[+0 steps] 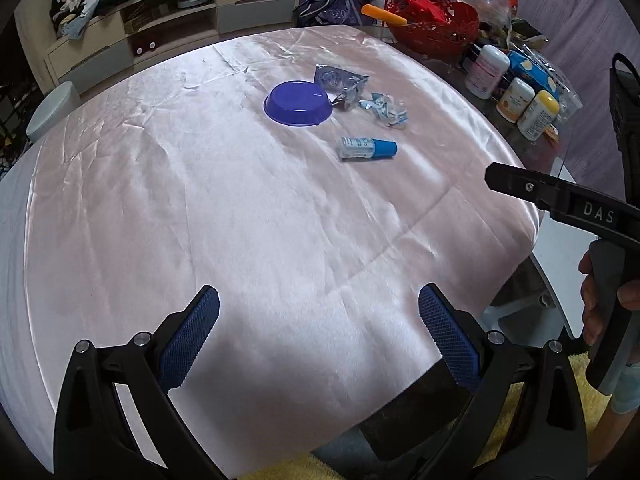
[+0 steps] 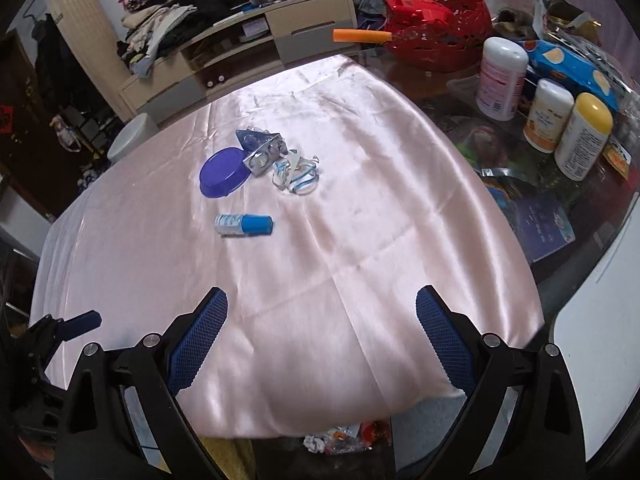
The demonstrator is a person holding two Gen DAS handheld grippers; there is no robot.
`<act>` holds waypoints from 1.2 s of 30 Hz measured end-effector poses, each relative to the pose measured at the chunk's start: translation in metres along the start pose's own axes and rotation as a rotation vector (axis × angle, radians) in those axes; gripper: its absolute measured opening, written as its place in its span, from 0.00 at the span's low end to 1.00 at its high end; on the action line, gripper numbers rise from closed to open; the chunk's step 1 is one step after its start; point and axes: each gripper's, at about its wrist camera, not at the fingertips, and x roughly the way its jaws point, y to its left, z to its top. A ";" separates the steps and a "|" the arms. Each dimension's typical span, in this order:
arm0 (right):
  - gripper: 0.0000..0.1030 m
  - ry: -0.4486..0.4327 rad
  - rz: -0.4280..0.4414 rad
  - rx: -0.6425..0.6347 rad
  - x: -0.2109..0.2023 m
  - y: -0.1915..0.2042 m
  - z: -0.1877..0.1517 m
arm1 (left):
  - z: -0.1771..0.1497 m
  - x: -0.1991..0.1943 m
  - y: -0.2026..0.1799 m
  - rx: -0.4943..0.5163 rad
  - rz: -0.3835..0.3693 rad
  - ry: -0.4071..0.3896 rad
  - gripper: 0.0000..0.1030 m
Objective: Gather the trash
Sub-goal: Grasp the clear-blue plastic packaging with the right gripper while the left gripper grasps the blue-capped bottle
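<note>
On the pink satin tablecloth (image 1: pixel 240 208) (image 2: pixel 360 240) lie a blue upside-down bowl (image 1: pixel 298 103) (image 2: pixel 222 173), a silver foil wrapper (image 1: pixel 340 80) (image 2: pixel 260 148), a crumpled clear-and-blue wrapper (image 1: pixel 386 111) (image 2: pixel 296 178) and a small bottle with a blue cap (image 1: pixel 367 148) (image 2: pixel 244 225). My left gripper (image 1: pixel 319 316) hovers open near the table's front edge, well short of the trash. My right gripper (image 2: pixel 322 316) is also open and empty, over the near part of the cloth. The right gripper's black body (image 1: pixel 560 196) shows at the right of the left wrist view, held by a hand (image 1: pixel 600 300).
A red basket (image 1: pixel 436 24) (image 2: pixel 436 36) with an orange stick, several lotion bottles (image 1: pixel 528 108) (image 2: pixel 560 120) and snack packets crowd the table's far right on bare glass. A cabinet (image 1: pixel 160 28) piled with clothes stands behind. Some trash (image 2: pixel 344 440) lies below the table's front edge.
</note>
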 end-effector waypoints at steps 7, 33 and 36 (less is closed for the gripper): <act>0.78 0.017 0.035 0.002 0.054 0.003 0.043 | 0.035 0.030 -0.002 -0.019 -0.012 0.009 0.92; 0.12 0.033 0.051 -0.073 0.096 -0.010 0.080 | 0.094 0.102 -0.049 0.042 -0.027 -0.023 0.74; 0.12 0.030 0.047 -0.070 0.089 -0.014 0.075 | 0.095 0.100 -0.049 0.040 -0.013 -0.029 0.56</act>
